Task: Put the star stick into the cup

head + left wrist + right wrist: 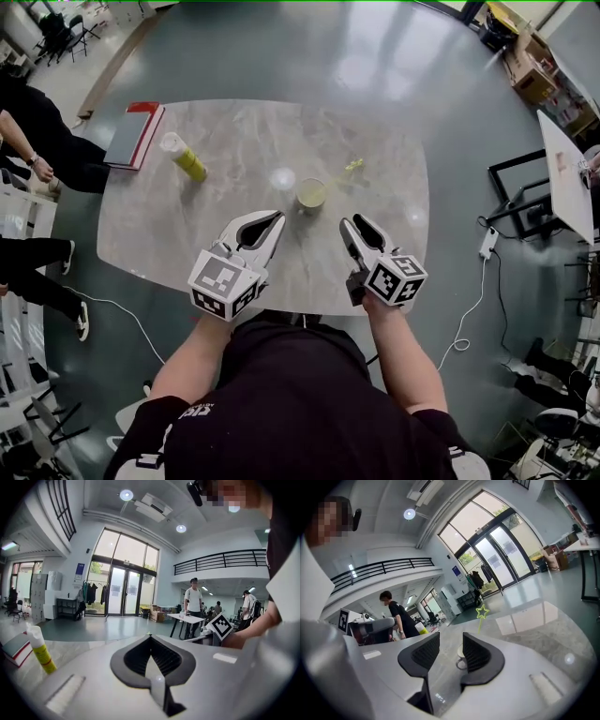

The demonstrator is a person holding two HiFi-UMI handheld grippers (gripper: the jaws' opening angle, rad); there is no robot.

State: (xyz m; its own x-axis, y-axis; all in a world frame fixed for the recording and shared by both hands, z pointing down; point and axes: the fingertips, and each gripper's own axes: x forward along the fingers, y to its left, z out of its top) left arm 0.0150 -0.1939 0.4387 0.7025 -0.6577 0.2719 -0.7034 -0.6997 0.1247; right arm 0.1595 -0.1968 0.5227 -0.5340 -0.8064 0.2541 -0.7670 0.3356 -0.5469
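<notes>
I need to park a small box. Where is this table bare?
The table is bare at its right end, past the star stick, and in the near-left stretch between the yellow bottle and the left gripper. The middle is crowded: cup and star stick sit close together, the right gripper just before them. The red book fills the far-left corner.

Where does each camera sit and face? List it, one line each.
Head view: on the head, facing down at the table; arms, left hand-held gripper and right hand-held gripper show.
Left gripper view: on the left one, facing doors, bottle at left; shut jaws show.
Right gripper view: on the right one, facing cup and star stick; open jaws show.
Shared: head and right views show cup.
</notes>
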